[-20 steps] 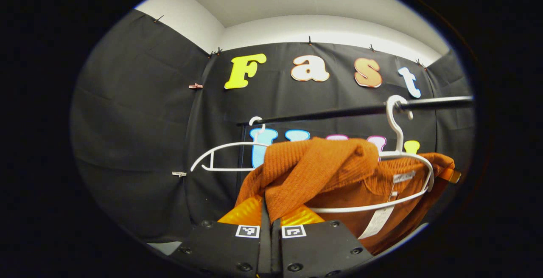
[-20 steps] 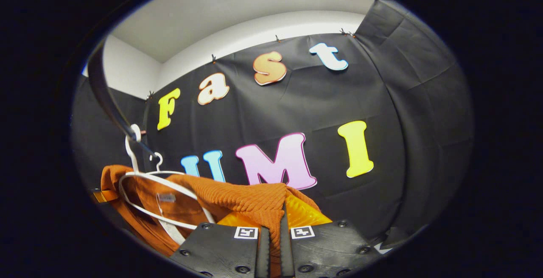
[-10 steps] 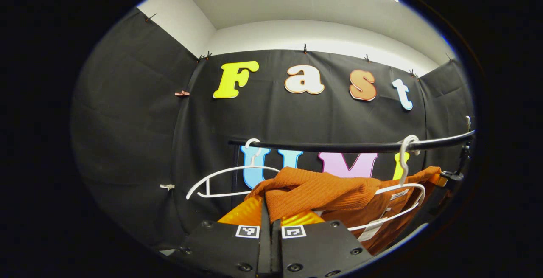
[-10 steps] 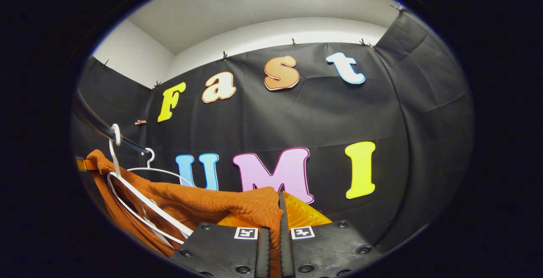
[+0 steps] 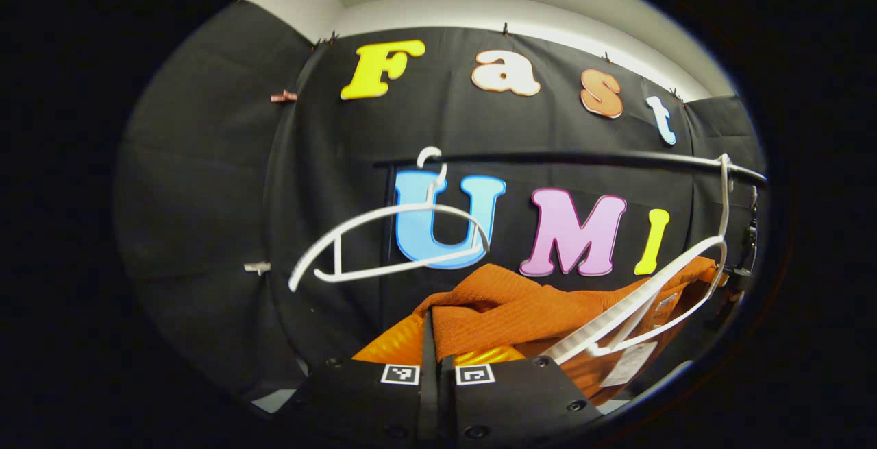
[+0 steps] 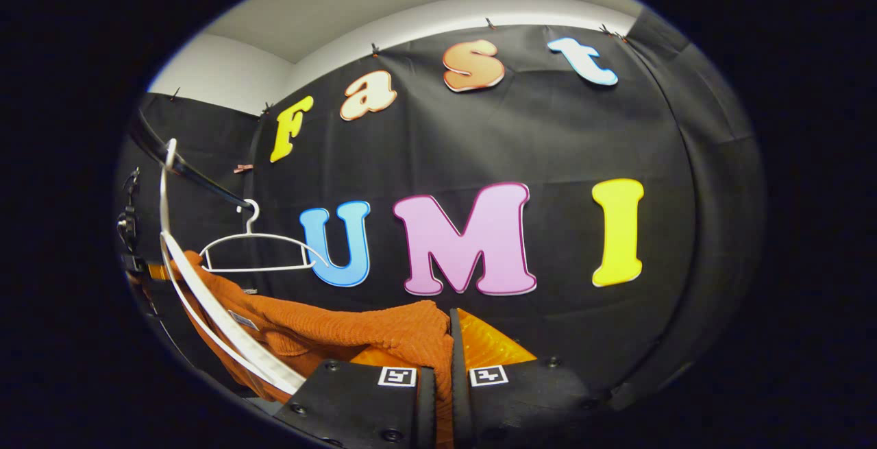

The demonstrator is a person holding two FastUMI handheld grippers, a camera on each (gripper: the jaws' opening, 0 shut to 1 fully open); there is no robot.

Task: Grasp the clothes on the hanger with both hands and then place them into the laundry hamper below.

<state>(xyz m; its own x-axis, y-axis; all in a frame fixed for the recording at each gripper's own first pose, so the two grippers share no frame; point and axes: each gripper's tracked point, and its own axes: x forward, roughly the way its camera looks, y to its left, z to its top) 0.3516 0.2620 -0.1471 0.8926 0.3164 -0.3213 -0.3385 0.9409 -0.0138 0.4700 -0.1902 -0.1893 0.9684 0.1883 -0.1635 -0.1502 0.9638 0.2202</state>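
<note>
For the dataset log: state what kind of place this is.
Probably a staged recording booth set up as a clothes-hanging corner: black cloth walls, a dark rail carrying white hangers, and an orange knit garment pinched by both grippers.

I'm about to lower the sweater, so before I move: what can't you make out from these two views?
- Left gripper view: the sweater runs below the picture's edge, so how far it has come off the hanger is unclear.
- Left gripper view: the tag is too small to make out.
- Right gripper view: the hanger's lower end is hidden behind the right gripper.
</note>
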